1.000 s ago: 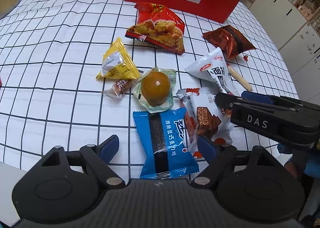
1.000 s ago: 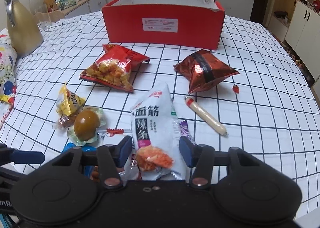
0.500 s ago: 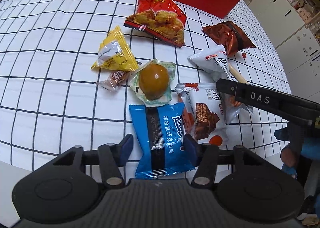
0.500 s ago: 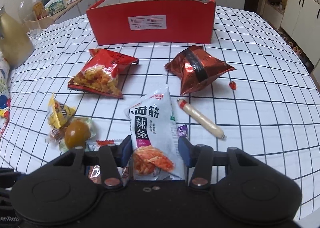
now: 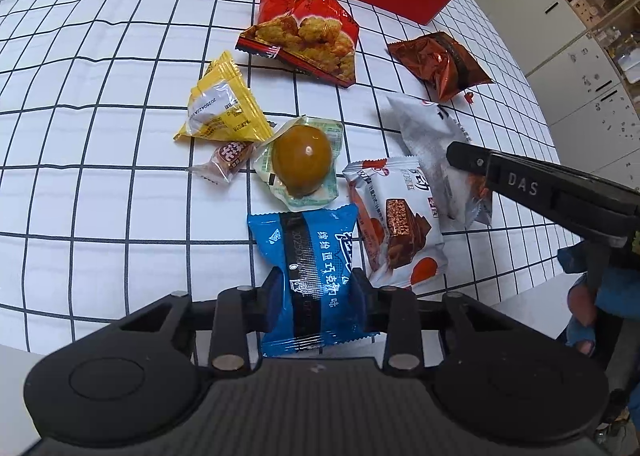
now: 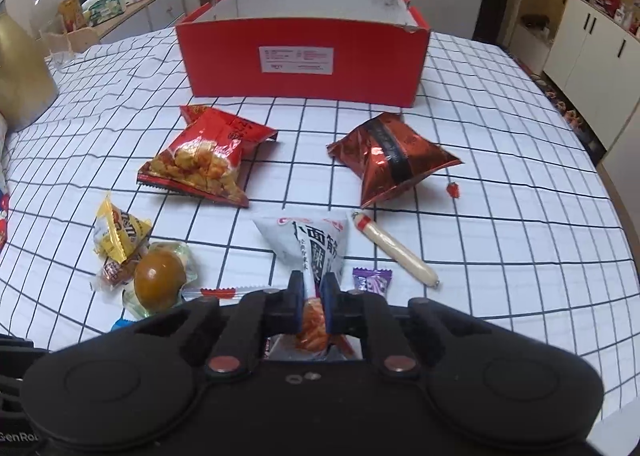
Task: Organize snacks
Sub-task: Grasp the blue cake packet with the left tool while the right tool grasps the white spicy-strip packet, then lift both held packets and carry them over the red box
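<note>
Left tool (image 5: 316,292) closing on blue snack packet (image 5: 310,256); right tool (image 5: 464,156) grips white pouch (image 5: 432,136).

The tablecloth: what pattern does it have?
White tablecloth with a black grid of squares, clearest in the right wrist view.

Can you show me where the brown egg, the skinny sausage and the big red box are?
brown egg (image 5: 302,154), left wrist view, middle of its shell.
sausage (image 6: 394,252), right wrist view, middle of the stick.
red box (image 6: 224,64), right wrist view, front wall.
</note>
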{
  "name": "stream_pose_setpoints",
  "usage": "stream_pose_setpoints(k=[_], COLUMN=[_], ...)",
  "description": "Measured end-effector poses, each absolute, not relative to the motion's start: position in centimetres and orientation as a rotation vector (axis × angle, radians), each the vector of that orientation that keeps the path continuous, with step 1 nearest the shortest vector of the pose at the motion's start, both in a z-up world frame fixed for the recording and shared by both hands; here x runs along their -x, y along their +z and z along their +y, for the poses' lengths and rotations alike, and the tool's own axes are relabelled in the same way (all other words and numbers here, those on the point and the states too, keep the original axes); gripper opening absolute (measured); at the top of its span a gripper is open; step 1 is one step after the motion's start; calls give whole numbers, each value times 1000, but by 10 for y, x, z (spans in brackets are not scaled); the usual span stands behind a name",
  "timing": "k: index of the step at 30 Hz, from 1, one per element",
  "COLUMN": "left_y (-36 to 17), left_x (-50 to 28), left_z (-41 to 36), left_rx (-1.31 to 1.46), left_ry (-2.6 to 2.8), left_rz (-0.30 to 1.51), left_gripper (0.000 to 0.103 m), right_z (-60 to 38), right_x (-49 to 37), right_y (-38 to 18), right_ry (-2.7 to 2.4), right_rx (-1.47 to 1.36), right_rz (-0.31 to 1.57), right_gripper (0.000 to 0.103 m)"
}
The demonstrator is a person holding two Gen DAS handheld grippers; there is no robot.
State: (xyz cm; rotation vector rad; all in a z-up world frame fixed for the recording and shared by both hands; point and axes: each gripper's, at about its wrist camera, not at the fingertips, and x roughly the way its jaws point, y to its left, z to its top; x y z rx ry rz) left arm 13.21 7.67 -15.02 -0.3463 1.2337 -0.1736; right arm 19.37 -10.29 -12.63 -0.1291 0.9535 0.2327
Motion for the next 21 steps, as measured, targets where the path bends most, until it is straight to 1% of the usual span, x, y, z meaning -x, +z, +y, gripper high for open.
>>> stream_pose_setpoints(k=[6,21], left_y=[-143,-104], left_x=[-126,-119], left_z=[84,126], left_rx=[351,359], left_ry=[-188,-294], left_rz=[1227,1138], left_gripper=[33,33], right_z=[-107,-92], right_x=[-187,-163], right_y=[-115,-69], right_ry=[225,192], right_rx=[106,30], right_rz=[946,897], right_gripper=[7,7])
